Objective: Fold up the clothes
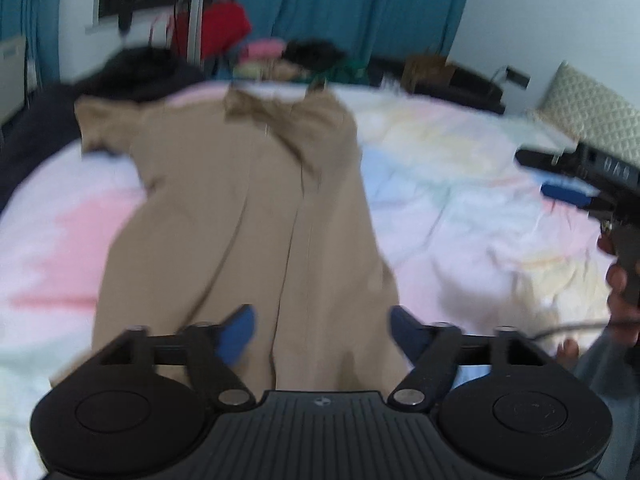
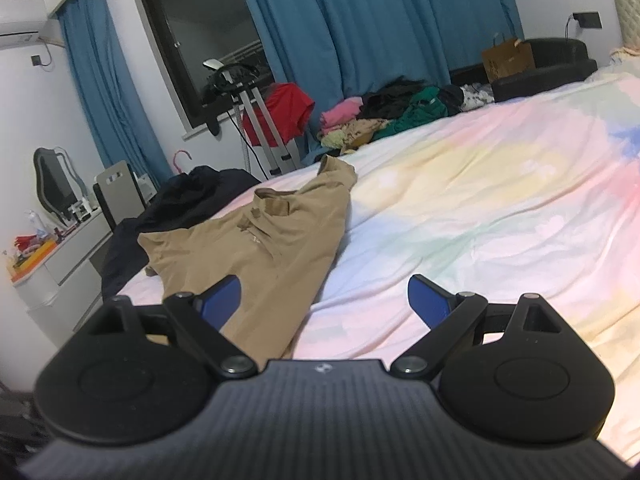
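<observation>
While the tan trousers (image 1: 248,216) lie lengthwise on the pastel bedspread (image 2: 480,200), toward 12 o'clock, left gripper (image 1: 322,332) and right gripper (image 2: 324,300) hover, jaws apart and empty; pinch hem corners evenly before folding.

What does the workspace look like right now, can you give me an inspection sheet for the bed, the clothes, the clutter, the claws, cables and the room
Surface: bed with a pastel cover, wrinkled.
Job's things: tan garment spread on the bed, not yet folded; dark garment at the bed's edge beside it.
Clutter: clothes pile at the far side; brown paper bag.
Claws: left claw open over the tan garment's near end; right claw open, holding nothing.
Cables: cable trailing near the person's hand.
Surroundings: blue curtains, dark window, red garment on a stand.
</observation>
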`<state>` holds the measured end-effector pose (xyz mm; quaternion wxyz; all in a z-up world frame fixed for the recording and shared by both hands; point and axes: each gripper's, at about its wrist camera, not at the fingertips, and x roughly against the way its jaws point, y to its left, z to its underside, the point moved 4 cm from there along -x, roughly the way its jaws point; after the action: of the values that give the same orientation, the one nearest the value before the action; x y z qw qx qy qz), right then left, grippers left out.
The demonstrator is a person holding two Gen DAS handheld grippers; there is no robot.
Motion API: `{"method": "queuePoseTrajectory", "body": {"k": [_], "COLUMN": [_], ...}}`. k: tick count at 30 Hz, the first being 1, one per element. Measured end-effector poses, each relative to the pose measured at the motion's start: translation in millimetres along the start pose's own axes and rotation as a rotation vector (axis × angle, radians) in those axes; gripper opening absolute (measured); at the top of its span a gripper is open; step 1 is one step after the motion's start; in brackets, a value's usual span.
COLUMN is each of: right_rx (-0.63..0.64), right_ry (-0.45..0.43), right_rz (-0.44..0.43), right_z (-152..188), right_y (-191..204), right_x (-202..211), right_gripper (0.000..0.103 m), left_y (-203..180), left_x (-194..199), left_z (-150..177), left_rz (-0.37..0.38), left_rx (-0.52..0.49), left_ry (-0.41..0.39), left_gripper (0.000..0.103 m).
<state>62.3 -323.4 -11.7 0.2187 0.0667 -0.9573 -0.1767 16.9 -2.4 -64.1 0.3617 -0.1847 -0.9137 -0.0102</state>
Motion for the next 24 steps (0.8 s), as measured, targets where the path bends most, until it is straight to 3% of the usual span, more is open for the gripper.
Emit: {"method": "queuePoseTrajectory", "body": {"k": [3,9,13,16,24], "right_rx": [0.003,0.055,0.091,0.096,0.077], "right_ry": [-0.033,-0.089,-0.107,-0.117,-0.136], "right_rz": [-0.008,0.003,0.016,0.031,0.116], "right_z": [2,5,7,7,11], "right_y": [8,24,30,29,18], "right_x": [3,8,8,8,3], "right_gripper": [0.092,0.092,0.092,0.092,0.092], "left_y": [-12,-18,-15,-20,-20], "left_x": [2,0,1,-2,-22], "left_z": [-9,-22,-47,-72,-118], "left_rz": [-0.002,-0.06,-0.048,-0.087,-0.051], "left_rx": [-0.056,-0.079,-0.061,-0.089,-0.015], "left_ry": [-0.061,-0.136,-0.201,-0.242,-0.261], "left_gripper": [0.103,0.103,0.103,0.103,0.103]}}
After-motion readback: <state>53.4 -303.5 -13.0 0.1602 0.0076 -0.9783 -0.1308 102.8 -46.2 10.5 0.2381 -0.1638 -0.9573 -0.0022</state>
